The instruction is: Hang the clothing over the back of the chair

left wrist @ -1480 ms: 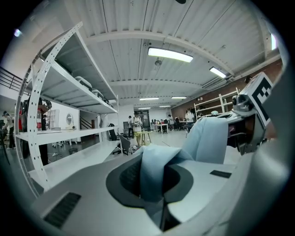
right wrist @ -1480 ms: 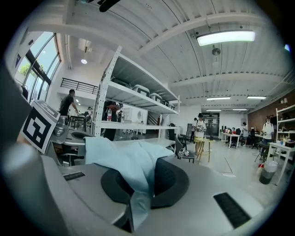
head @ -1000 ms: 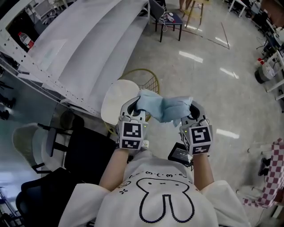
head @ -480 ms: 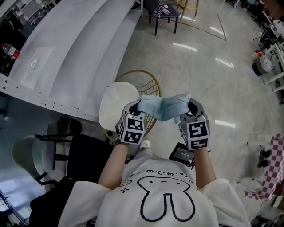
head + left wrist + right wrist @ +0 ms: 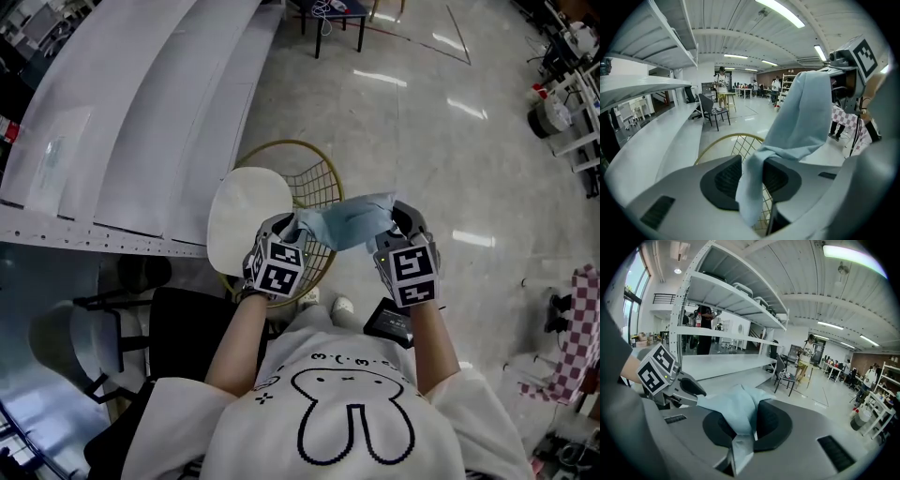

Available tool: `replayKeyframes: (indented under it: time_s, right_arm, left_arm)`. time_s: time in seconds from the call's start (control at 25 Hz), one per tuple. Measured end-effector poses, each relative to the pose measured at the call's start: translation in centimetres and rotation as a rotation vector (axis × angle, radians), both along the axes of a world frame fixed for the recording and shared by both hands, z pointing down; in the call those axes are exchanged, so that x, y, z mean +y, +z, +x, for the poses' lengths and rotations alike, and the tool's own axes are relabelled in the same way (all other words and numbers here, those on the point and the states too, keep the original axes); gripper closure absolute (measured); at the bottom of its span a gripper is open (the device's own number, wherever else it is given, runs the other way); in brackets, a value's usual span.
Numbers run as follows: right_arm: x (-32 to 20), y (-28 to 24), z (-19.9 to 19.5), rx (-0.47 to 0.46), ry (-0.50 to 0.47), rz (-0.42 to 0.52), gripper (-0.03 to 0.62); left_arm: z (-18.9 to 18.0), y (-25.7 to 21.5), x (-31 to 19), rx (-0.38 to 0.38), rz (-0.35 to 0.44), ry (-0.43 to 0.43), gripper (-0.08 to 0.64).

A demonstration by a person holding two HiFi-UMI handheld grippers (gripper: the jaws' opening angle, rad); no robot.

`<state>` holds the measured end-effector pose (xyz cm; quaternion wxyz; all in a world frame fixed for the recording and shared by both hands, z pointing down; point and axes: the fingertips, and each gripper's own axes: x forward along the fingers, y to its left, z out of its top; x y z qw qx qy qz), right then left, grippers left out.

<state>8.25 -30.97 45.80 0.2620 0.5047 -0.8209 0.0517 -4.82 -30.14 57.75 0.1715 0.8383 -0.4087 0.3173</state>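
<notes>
A light blue cloth (image 5: 342, 225) is stretched between my two grippers, above the near side of a chair with a gold wire back (image 5: 281, 150) and a round white seat (image 5: 246, 211). My left gripper (image 5: 289, 225) has its jaws opening; one end of the cloth (image 5: 752, 197) still hangs loosely between its pads (image 5: 724, 180). My right gripper (image 5: 398, 217) is shut on the other end of the cloth (image 5: 736, 413). The gold wire back (image 5: 736, 145) shows just beyond the left jaws. I cannot tell whether the cloth touches the chair.
Long white shelving (image 5: 122, 112) runs along the left. A black chair (image 5: 187, 328) stands at the lower left and a small dark table (image 5: 333, 14) at the top. A checked cloth (image 5: 574, 328) hangs at the right edge. People stand far off in the room (image 5: 722, 86).
Both grippers have come down with the cloth toward the wire chair back. The cloth now hangs flatter and more stretched between them.
</notes>
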Motion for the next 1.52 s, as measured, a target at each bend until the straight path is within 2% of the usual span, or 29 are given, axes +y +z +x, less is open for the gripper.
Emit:
replayKeyframes:
  time_s: [0.36,0.76,1.0,1.52]
  right_arm:
    - [-0.1,3.2,-1.4,0.061,-0.101,-0.079,0.552]
    - [-0.7,6.8,0.4,0.089,-0.144,-0.172,0.552]
    - [-0.3,10.7,1.2,0.125,-0.183,-0.295,0.549]
    - [1.1,18.1,2.4,0.173,-0.197,-0.545,0.521]
  left_arm:
    - [0.3,1.0,0.7,-0.001,-0.055,0.032,0.318]
    - [0.8,-0.2,0.2,-0.005,-0.039,-0.01,0.316]
    - [1.0,-0.8,-0.2,-0.004,-0.033,-0.024,0.317]
    - [1.3,-1.3,-0.5,-0.012,-0.021,-0.041,0.318]
